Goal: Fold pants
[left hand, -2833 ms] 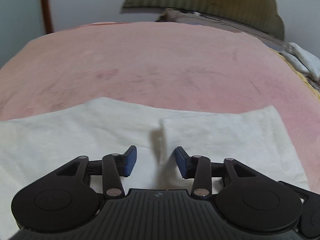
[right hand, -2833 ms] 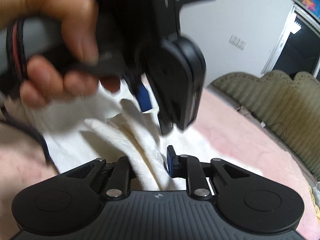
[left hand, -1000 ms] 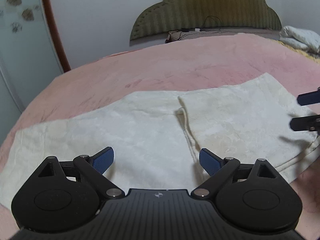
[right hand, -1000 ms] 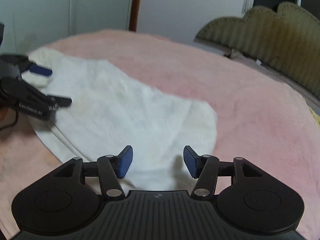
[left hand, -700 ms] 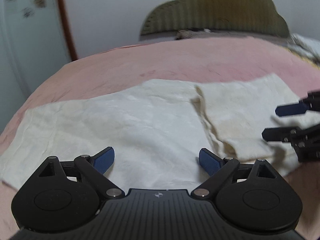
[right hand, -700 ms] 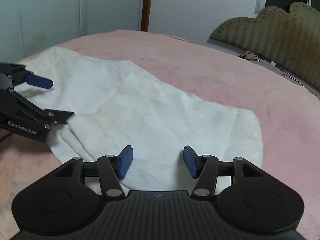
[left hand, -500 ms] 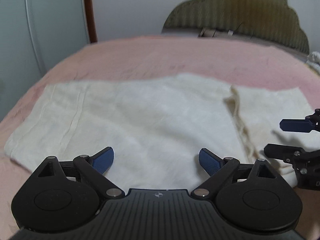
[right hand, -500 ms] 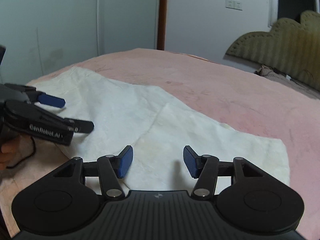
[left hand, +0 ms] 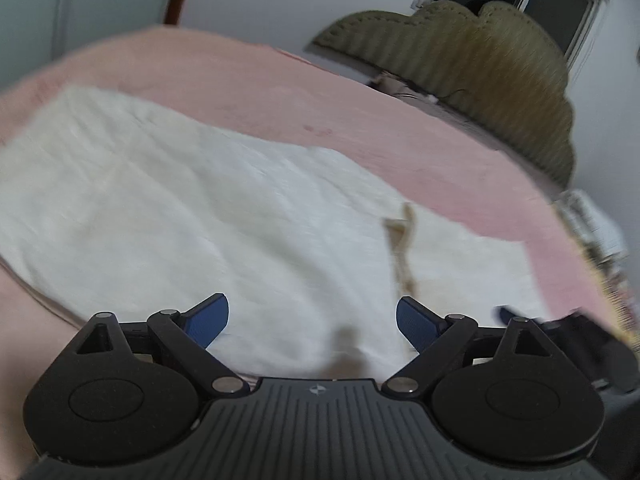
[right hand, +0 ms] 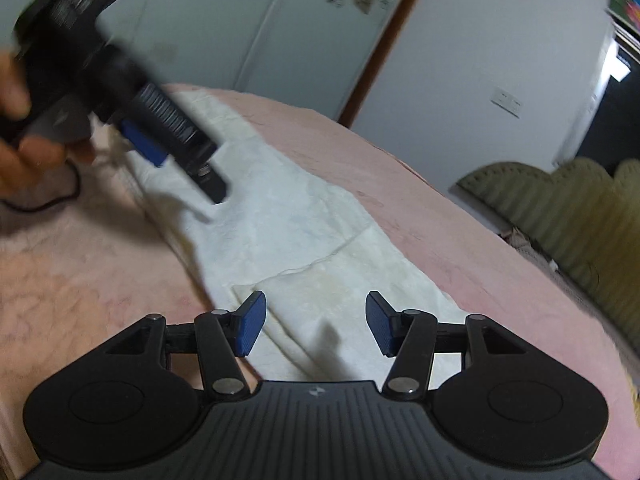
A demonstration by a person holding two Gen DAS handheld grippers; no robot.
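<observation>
White pants spread flat on pink bed, both hand-held grippers spread wide.
Left wrist: left hand-held gripper [left hand: 312, 322] wide, empty, above pants [left hand: 192, 220] on bed [left hand: 248, 84]. Right wrist: right hand-held gripper [right hand: 312, 326] wide, empty, over folded near end of pants [right hand: 288, 216]; left hand-held gripper [right hand: 160, 136] far left.

surface: pink bed [left hand: 248, 80] | on it: white pants [left hand: 200, 216], flat, 1 end folded over
</observation>
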